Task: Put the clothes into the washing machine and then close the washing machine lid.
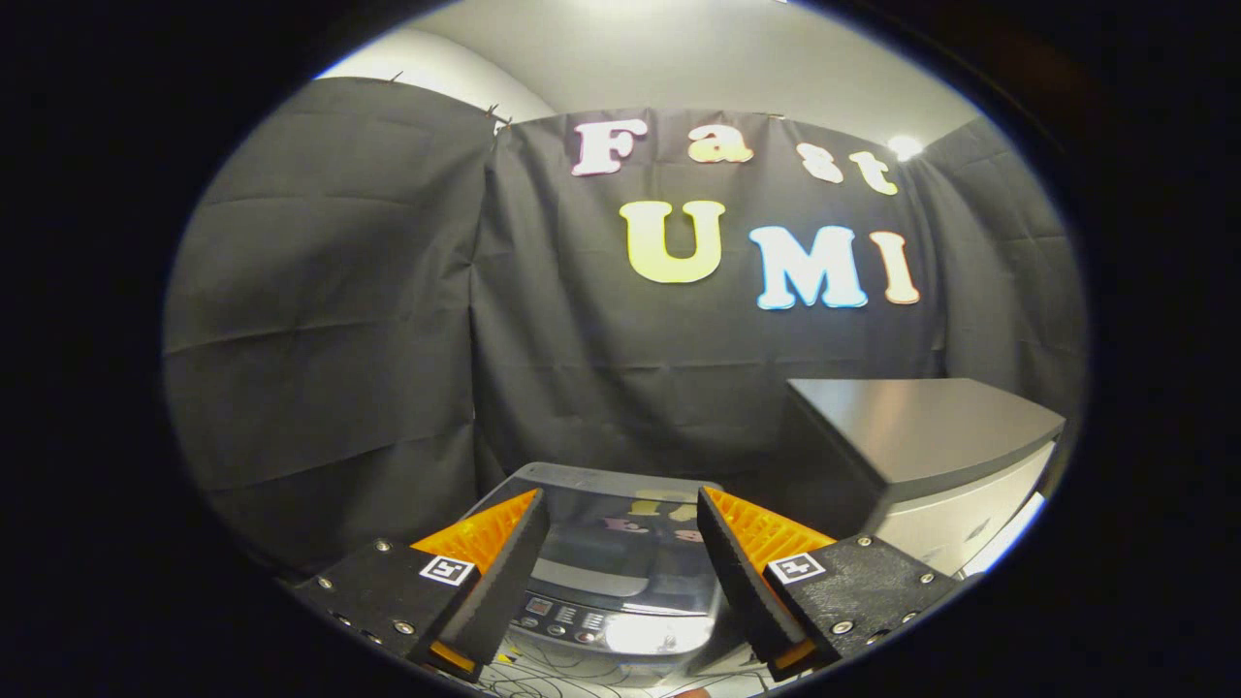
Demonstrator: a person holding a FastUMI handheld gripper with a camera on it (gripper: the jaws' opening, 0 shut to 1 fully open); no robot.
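**Hovering empty over a closed washer**

Hanging above the machine, the gripper [620, 543] has its two fingers spread wide with nothing between them; the orange-backed left finger [490, 562] and right finger [751, 572] frame the view ahead and touch nothing. Through the gap, at twelve o'clock from the tips and just beyond them, sits the washing machine [611, 620]. Its smoky, see-through lid [616, 528] lies down flat over the tub, and the control panel [572, 620] with its row of buttons faces the tongs along the near edge. Off at two o'clock, just beside the washer, stands a grey-topped cabinet [921, 436]. Black cloth [330, 320] drapes the booth behind everything.

No clothes are to be seen from here, so I cannot say where they lie. By my reckoning the job has hardly begun: the lid looks shut, garments need fetching and loading, then the lid must close.
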